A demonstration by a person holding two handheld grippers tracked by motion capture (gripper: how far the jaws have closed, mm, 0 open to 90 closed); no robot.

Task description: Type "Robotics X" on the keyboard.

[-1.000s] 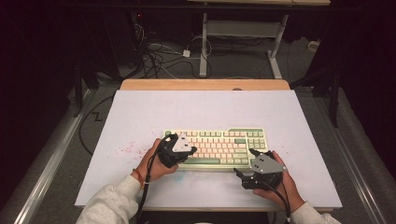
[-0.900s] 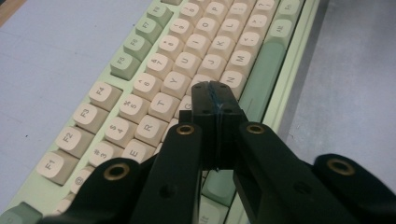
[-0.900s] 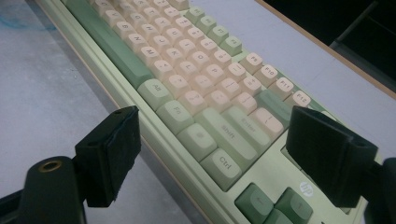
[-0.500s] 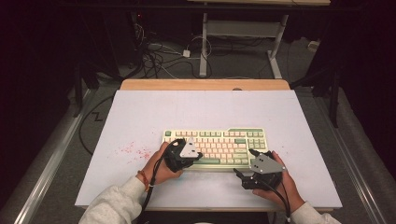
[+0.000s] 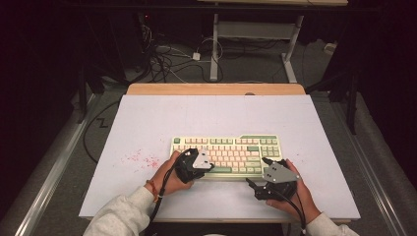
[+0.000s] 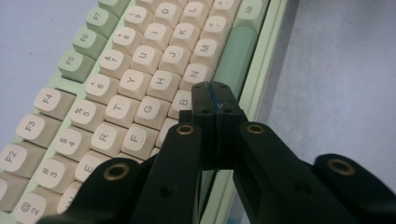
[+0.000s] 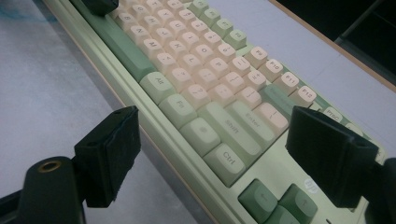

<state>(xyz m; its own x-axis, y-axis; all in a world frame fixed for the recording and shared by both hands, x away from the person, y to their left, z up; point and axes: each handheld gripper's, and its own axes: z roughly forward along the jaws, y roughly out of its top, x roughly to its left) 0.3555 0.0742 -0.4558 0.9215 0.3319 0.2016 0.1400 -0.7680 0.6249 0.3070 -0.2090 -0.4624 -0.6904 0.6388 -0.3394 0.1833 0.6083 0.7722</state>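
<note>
**Left tip over the B key, pressing with jaws closed**

My left gripper [image 6: 212, 100] has its jaws fully together with nothing between them, so I'm using the closed tip as a single poker. It sits over the bottom letter row of the keyboard [image 5: 226, 147], right at the B key [image 6: 183, 100] and beside the green spacebar [image 6: 235, 56]. I can't tell whether it's touching the key or just above it.

My right gripper [image 7: 229, 151] is wide open and holding nothing. It sits low at the keyboard's near right corner, off the front edge by the Ctrl key [image 7: 226, 161].

The keyboard lies flat on the white table [image 5: 162, 113], near its front edge.

How I'd do it well:
- Come straight down – a slanted tip catches N or the spacebar (the keys are tightly packed).
- Keep the jaws together so the tip stays narrow.
- Press briefly, then lift clear – don't drag.
- Keep the right gripper ready to steady the case if it slides.
</note>
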